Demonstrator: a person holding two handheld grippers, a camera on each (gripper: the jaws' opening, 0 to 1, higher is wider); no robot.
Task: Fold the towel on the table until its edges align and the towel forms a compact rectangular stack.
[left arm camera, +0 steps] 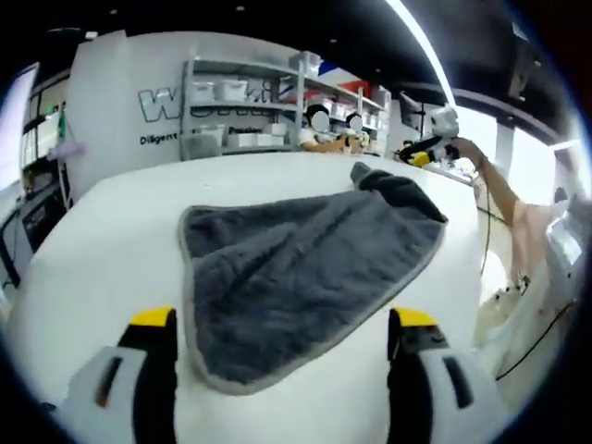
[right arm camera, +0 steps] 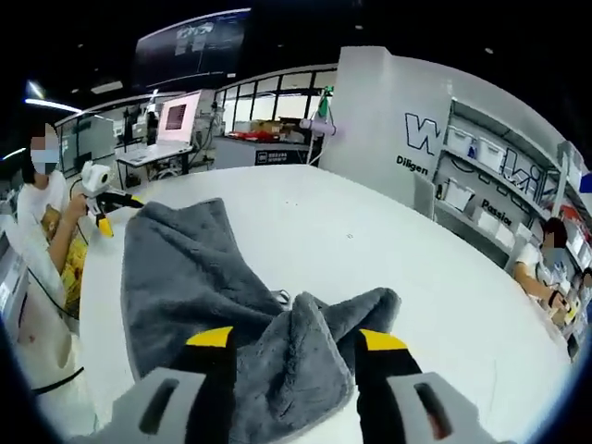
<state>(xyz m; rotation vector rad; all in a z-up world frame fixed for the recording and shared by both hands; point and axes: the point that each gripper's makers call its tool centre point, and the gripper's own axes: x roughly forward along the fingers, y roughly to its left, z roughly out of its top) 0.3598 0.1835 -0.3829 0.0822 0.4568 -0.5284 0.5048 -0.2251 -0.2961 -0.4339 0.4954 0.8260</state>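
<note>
A grey towel (left arm camera: 305, 268) lies spread on the white table (left arm camera: 111, 240), with its far corner bunched up. My left gripper (left arm camera: 283, 319) is open, its yellow-tipped jaws wide apart on either side of the towel's near corner. In the left gripper view the right gripper (left arm camera: 427, 153) hovers past the towel's crumpled far corner, held by a person's arm. In the right gripper view the towel (right arm camera: 185, 268) runs away from me, and a raised fold lies between the wide-apart jaws of my open right gripper (right arm camera: 296, 339). The left gripper (right arm camera: 106, 205) sits at the towel's far end.
Grey shelves with white bins (left arm camera: 250, 111) stand behind the table by a white wall with lettering (right arm camera: 416, 139). People sit near the shelves (right arm camera: 546, 264). A person (right arm camera: 51, 213) stands at the table's edge. Bare table surface (right arm camera: 370, 240) stretches beside the towel.
</note>
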